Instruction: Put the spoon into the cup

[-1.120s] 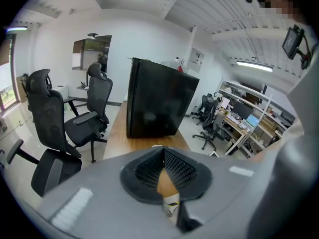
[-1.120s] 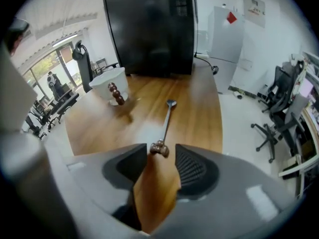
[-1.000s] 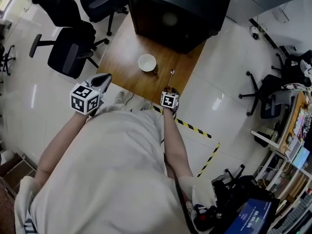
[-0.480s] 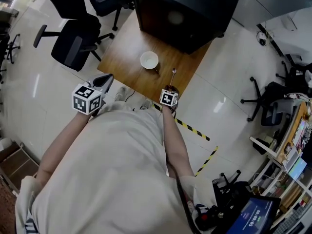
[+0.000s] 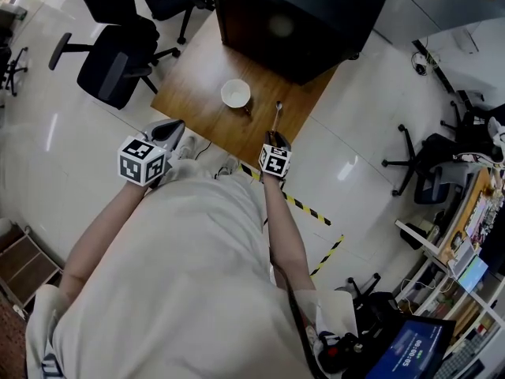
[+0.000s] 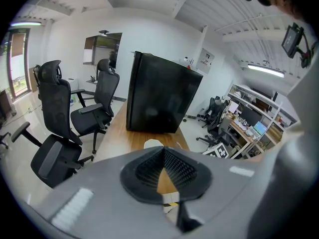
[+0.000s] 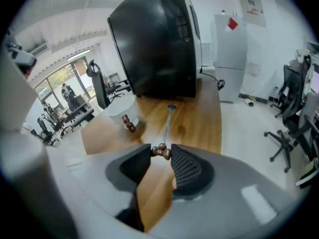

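A white cup (image 5: 236, 93) stands on the wooden table (image 5: 193, 93); it also shows in the left gripper view (image 6: 153, 144) and the right gripper view (image 7: 118, 109). The metal spoon (image 5: 277, 117) points away from me to the right of the cup. Its brown beaded end is pinched between the pads of my right gripper (image 5: 274, 138), and the spoon (image 7: 168, 121) sticks out forward over the wood from that gripper (image 7: 160, 153). My left gripper (image 5: 168, 129) hangs off the table's near left edge, shut with nothing in it (image 6: 163, 151).
A big black cabinet (image 5: 292, 14) fills the table's far end, behind the cup. Black office chairs (image 5: 118, 61) stand to the left of the table. Yellow-and-black tape (image 5: 304, 208) runs across the white floor at the near right. A small brown beaded piece (image 7: 129, 125) sits at the cup's side.
My right gripper has closed on the spoon's beaded end and risen a little with it. The left gripper has stayed shut in about the same spot.
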